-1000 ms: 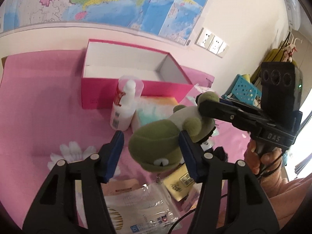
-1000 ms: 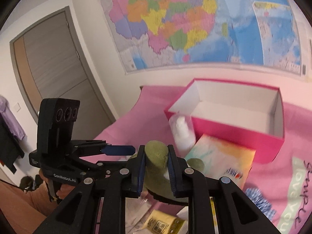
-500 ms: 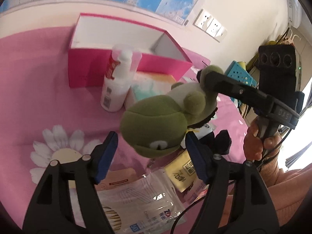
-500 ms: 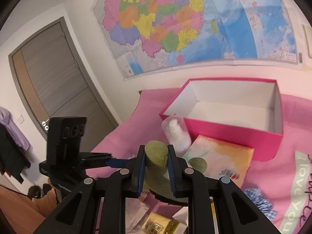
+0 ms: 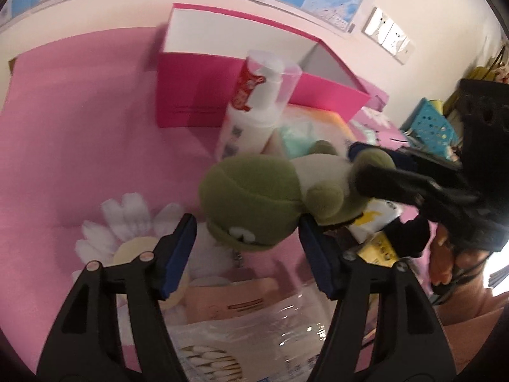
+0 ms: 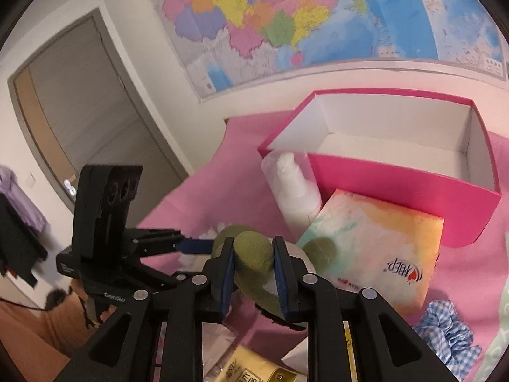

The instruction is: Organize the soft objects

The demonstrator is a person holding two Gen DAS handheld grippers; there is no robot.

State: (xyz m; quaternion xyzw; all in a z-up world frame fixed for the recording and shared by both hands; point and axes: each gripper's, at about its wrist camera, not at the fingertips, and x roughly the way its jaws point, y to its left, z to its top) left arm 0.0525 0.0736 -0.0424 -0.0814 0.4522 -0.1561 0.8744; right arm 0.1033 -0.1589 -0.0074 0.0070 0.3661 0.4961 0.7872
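On the pink cloth (image 5: 79, 146), at about nine o'clock in the left wrist view, a white daisy print (image 5: 127, 222) lies flat. The left gripper (image 5: 246, 256) stands with its blue pads apart; its jaws have just been closing a little, and the head of the green plush frog (image 5: 254, 203) sits between and just beyond the tips, though the blur leaves it unclear whether the right pad brushes the toy. At twelve o'clock the pink box (image 5: 197, 95) stands open with a white inside, and a white pump bottle (image 5: 251, 117) rises upright just in front of its wall. At six o'clock a clear packet of cotton swabs (image 5: 254, 343) lies beneath the fingers. At three o'clock the right gripper (image 5: 369, 172) reaches in and pinches the frog at its rear end, with a hand (image 5: 445, 254) below it.

In the right wrist view, at nine o'clock, the left gripper (image 6: 203, 245) points in toward the toy. At the centre the right gripper (image 6: 253, 258) is clenched on a rounded green part of the plush frog (image 6: 254, 251); its jaws have just been opening slightly, yet both pads press the fabric. Toward two o'clock the pink box (image 6: 397, 184) sits empty, the pump bottle (image 6: 292, 191) at its near corner. At three o'clock a pastel tissue pack (image 6: 375, 248) lies just beside the frog, and at five o'clock a blue checked scrunchie (image 6: 445, 334) rests on the cloth.
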